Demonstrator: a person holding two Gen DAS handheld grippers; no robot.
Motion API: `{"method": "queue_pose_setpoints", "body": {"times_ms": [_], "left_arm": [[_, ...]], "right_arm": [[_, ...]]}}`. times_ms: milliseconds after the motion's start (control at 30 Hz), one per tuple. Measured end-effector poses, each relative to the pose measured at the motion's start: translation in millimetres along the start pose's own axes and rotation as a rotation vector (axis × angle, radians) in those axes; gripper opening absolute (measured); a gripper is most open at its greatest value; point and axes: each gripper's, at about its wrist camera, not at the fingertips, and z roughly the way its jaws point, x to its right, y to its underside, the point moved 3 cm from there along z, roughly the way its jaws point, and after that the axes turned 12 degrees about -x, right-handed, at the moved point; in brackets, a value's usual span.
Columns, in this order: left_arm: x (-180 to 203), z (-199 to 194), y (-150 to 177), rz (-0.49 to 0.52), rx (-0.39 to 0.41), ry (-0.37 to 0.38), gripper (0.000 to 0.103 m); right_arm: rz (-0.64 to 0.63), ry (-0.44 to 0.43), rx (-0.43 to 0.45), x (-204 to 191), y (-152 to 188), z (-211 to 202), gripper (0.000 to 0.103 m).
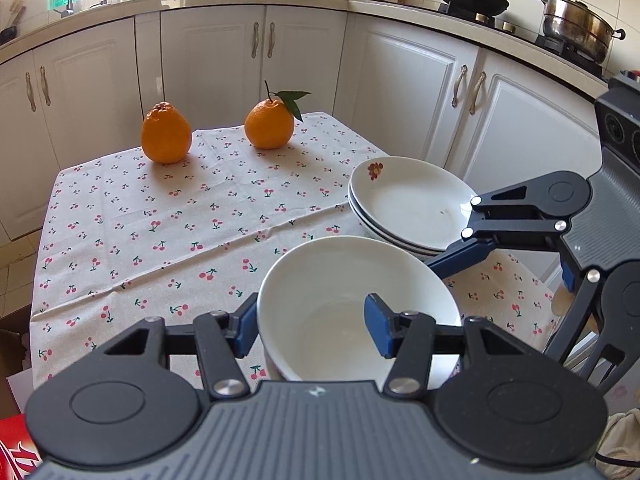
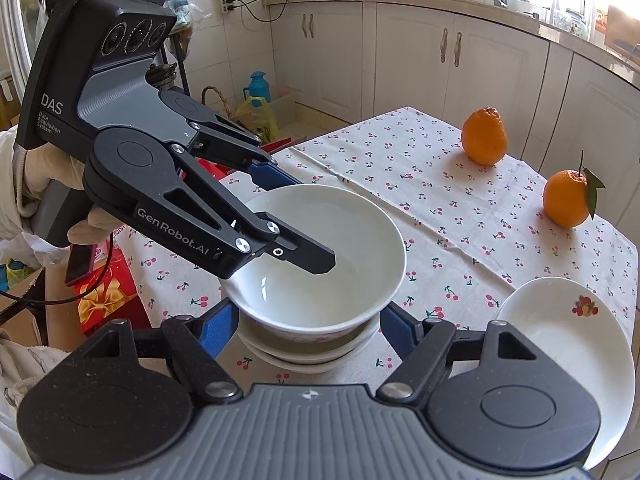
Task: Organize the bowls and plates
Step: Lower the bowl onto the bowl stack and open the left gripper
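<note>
The left gripper (image 1: 312, 322) pinches the near wall of a white bowl (image 1: 356, 300), one blue pad outside the rim and the other inside; its own body cuts off the lower part of that bowl in the left wrist view. From the right wrist, the bowl (image 2: 320, 256) sits on top of a stack of bowls (image 2: 304, 350), of which only the edges show beneath it (how many I cannot tell). The right gripper (image 2: 304, 330) has its jaws spread to either side of that stack, one blue pad at each flank; whether the pads touch the stack is hard to make out. A gloved hand (image 2: 44, 184) holds the left tool's handle, mostly hidden behind it. To the right of the right jaws lies a stack of plates (image 2: 576, 344) with a flower mark, partly covered by the gripper body. Beyond the jaws, two oranges (image 1: 166, 132) stand well apart on the cherry-print tablecloth (image 1: 160, 232).
</note>
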Motion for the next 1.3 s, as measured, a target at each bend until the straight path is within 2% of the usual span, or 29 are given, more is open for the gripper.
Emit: {"method": "queue_pose_setpoints", "body": {"times_ms": [500,533,633,700,800,867,1067,1167,1300], "left_arm": [[0,5,4,0.003,0.004,0.007,0.056],[0,5,4,0.005,0.004,0.008,0.058],[0,4,6,0.003,0.011,0.011,0.071],[0,0,7,0.007,0.029,0.012,0.075],[-1,-8,9,0.019,0.056,-0.011,0.082],[-1,-15,11,0.029,0.075,-0.026,0.089],[-1,-36,24,0.068,0.139,-0.075,0.099],[2,-43,35,0.098,0.158,-0.092,0.1],[12,-41,56,0.157,0.135,-0.102,0.101]], "right_arm": [[-0.003,0.005,-0.017,-1,2,3,0.081],[-0.004,0.006,-0.018,-1,2,3,0.081],[-0.007,0.01,-0.019,-2,2,4,0.084],[-0.008,0.017,-0.001,-2,2,2,0.096],[-0.01,0.022,0.024,-3,2,-3,0.102],[-0.014,0.033,0.033,-3,3,-6,0.103],[-0.034,0.083,0.023,-9,10,-8,0.103],[-0.047,0.108,0.017,-14,15,-8,0.103],[-0.064,0.136,0.015,-22,24,-7,0.103]]}}
